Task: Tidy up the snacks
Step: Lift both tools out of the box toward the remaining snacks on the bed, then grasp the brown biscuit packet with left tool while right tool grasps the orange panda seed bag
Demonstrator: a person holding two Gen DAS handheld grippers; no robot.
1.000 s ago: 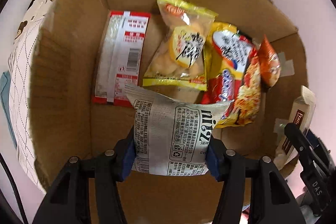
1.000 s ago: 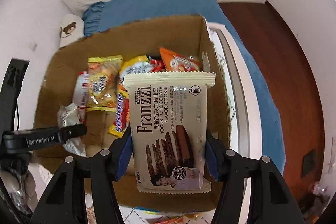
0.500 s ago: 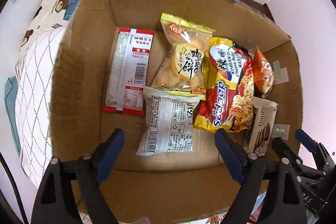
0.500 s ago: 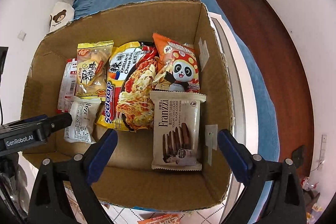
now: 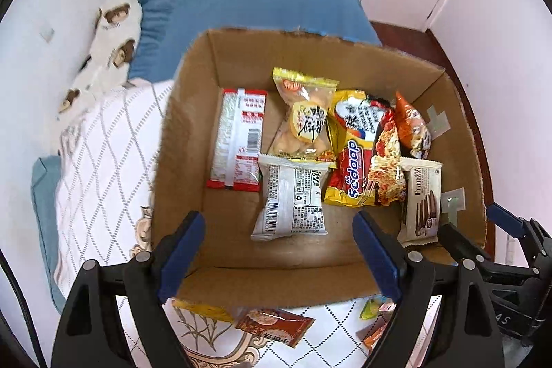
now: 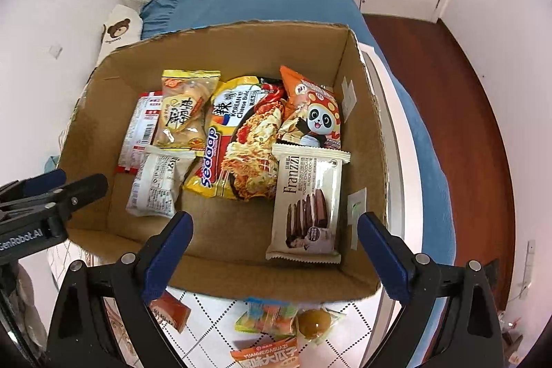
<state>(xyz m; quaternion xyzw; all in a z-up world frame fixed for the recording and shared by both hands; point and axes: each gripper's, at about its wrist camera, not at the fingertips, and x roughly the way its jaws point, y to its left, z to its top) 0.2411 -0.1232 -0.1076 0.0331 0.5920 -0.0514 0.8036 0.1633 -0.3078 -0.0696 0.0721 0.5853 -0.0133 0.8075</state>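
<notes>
Hovering over the box, both claws gape empty: left claw, right claw. Loose snacks lie on the bed just outside the box's near wall, under the right claw, long axis crosswise.

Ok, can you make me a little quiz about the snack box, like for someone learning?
1. True or false: the Franzzi cookie pack lies inside the cardboard box.
2. Which packet touches the Franzzi pack's top edge? A) panda snack bag B) red-and-white packet
3. Fill in: both the left tool and the right tool are ____ and hold nothing.

Key: 1 true; 2 A; 3 open
</notes>
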